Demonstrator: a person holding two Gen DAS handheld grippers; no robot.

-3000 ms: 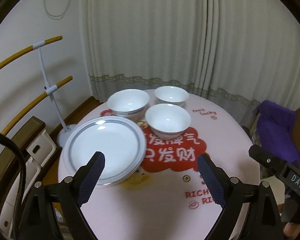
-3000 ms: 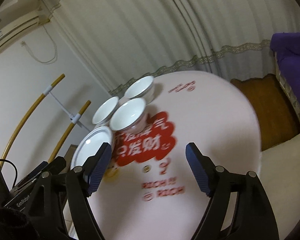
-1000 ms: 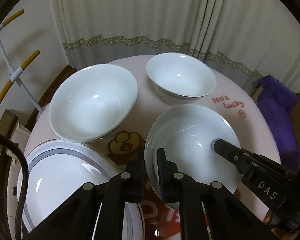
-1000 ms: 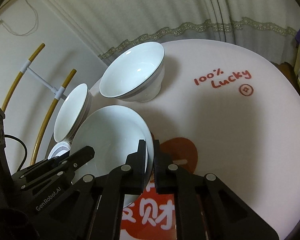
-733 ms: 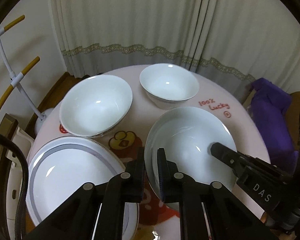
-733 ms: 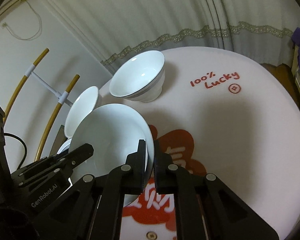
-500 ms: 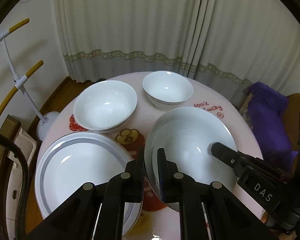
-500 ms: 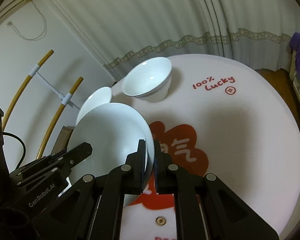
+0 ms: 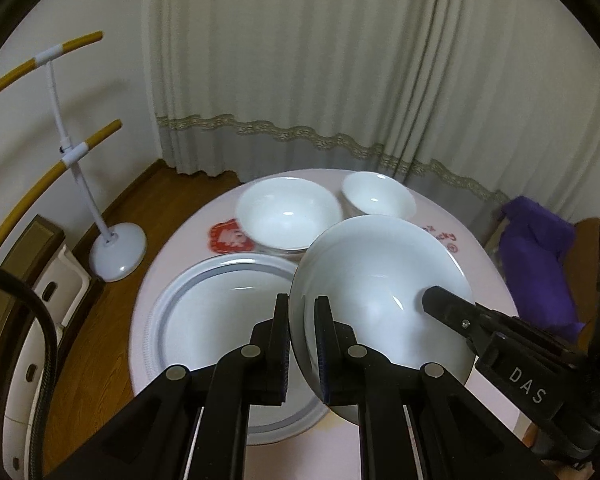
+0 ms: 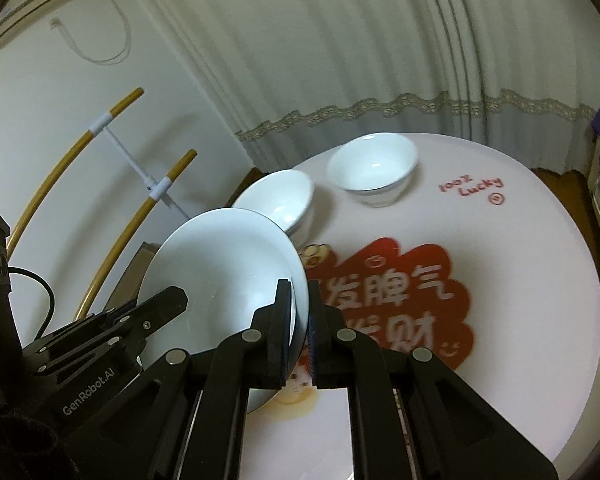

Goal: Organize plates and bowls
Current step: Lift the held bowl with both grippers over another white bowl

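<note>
1. Your left gripper (image 9: 302,340) and right gripper (image 10: 299,320) both pinch the rim of one white bowl (image 9: 380,292), fingers pressed tight on opposite edges.
2. The bowl hangs above the table (image 10: 540,280), mouth tilted up and toward 12 o'clock.
3. In the left wrist view the plate (image 9: 220,312) lies at 9 o'clock of it; two more bowls (image 9: 288,216) sit at 12 o'clock.
4. Since a second ago you have lifted it; the table looks farther below.

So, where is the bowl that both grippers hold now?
The held bowl is in the air, right of the plate stack in the left wrist view, with the left gripper and right gripper clamped on opposite rims.
</note>
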